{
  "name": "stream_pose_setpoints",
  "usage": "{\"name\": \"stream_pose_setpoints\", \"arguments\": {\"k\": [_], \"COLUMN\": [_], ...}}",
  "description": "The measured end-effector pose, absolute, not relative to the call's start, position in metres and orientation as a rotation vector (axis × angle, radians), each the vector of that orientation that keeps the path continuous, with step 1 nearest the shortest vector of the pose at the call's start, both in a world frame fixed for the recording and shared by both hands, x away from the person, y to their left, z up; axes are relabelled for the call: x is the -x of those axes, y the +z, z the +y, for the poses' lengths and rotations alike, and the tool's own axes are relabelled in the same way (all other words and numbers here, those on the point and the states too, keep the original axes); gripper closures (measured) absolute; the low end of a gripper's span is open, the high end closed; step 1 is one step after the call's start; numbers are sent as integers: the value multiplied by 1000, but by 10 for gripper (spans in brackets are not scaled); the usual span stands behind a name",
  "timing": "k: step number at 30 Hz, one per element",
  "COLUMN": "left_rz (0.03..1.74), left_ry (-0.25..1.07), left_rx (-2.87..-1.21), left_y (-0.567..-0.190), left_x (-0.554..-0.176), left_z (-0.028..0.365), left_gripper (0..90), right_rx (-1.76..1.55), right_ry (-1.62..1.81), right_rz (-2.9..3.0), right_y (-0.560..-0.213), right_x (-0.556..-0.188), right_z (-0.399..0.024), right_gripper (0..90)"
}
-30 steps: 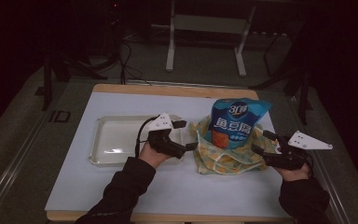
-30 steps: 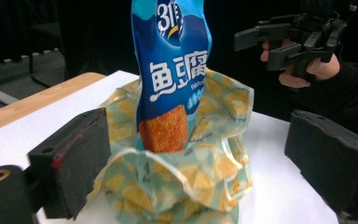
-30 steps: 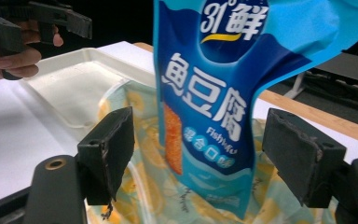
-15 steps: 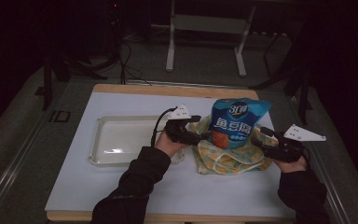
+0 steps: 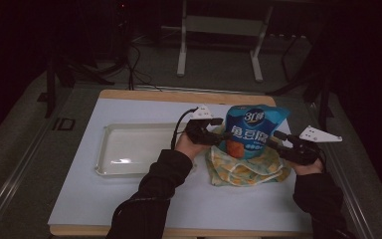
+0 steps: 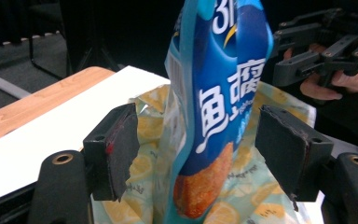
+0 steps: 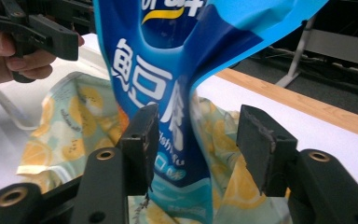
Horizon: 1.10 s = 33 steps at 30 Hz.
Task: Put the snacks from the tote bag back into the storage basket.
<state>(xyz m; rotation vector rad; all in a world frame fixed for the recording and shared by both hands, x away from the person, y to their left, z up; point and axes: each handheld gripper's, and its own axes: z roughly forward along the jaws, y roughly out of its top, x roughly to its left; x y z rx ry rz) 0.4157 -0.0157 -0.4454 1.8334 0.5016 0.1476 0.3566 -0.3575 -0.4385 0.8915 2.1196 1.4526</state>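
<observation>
Near the table's right edge, the blue snack bag (image 5: 251,130) stands on a lemon-print bag (image 5: 246,169) between the left hand-held gripper (image 6: 196,154) and right hand-held gripper (image 7: 193,140), both closing but not yet gripping (uneven pinches could topple it).

The high view looks from above the person's side forward and down on the whole white table (image 5: 129,209), from rather far. The left gripper view sits low and very near, looking along its own jaws across the table at the blue snack bag (image 6: 214,93), with the right gripper (image 6: 321,46) behind it. The right gripper view looks the opposite way, also very close; it shares the same blue snack bag (image 7: 177,70) and lemon-print bag (image 7: 70,126), and shows the left gripper (image 7: 32,28) farther off.
</observation>
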Motion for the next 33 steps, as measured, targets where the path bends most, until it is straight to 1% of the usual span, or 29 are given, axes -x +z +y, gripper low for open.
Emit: {"name": "stream_pose_setpoints", "arguments": {"k": [2,4,6,7,9,11,12,14,16,18,20,21,22,24,29,33], "left_rz": [499,496,493,486,486,475,472,459,457,463,470,473,479,499,519,528], "left_ry": [154,139,158,158,155,140,150,149,154,168,175,186,196,189,192,194], "left_rx": [-1840,-1840,-1858,-1861,-1862,-1863,-1873,-1883,-1890,-1893,-1896,-1897,-1901,-1892,-1882,-1888], "left_y": [-446,-446,-446,-446,-446,-446,-445,-445,-445,-445,-445,-445,-445,-446,-446,-445], "left_x": [-417,-418,-418,-419,-419,-419,-419,-419,-418,-418,-419,-418,-419,-419,-418,-417], "left_z": [-18,-21,-23,-24,-26,-28,-29,-31,-33,-36,-37,-37,-37,-37,-38,-39], "left_gripper": [341,397,444,482,503,555,558,622,635,641,663,681,718,765,837,861], "right_rx": [-900,-904,-907,-912,-921,-923,-915,-910,-921,-925,-921,-919,-918,-915,-926,-905], "right_ry": [1463,1465,1474,1476,1493,1498,1500,1493,1507,1512,1498,1493,1483,1460,1444,1398], "right_rz": [2126,2132,2132,2131,2130,2134,2134,2134,2129,2129,2137,2142,2147,2142,2141,2148], "right_y": [-439,-440,-441,-441,-442,-443,-443,-442,-442,-441,-441,-441,-442,-442,-440,-438], "right_x": [-360,-362,-363,-364,-366,-367,-367,-368,-369,-371,-372,-372,-372,-372,-372,-371], "right_z": [-358,-356,-355,-355,-354,-352,-350,-348,-347,-345,-343,-342,-340,-336,-332,-328], "right_gripper": [528,552,574,586,605,627,632,647,669,717,735,759,779,792,858,880]}}
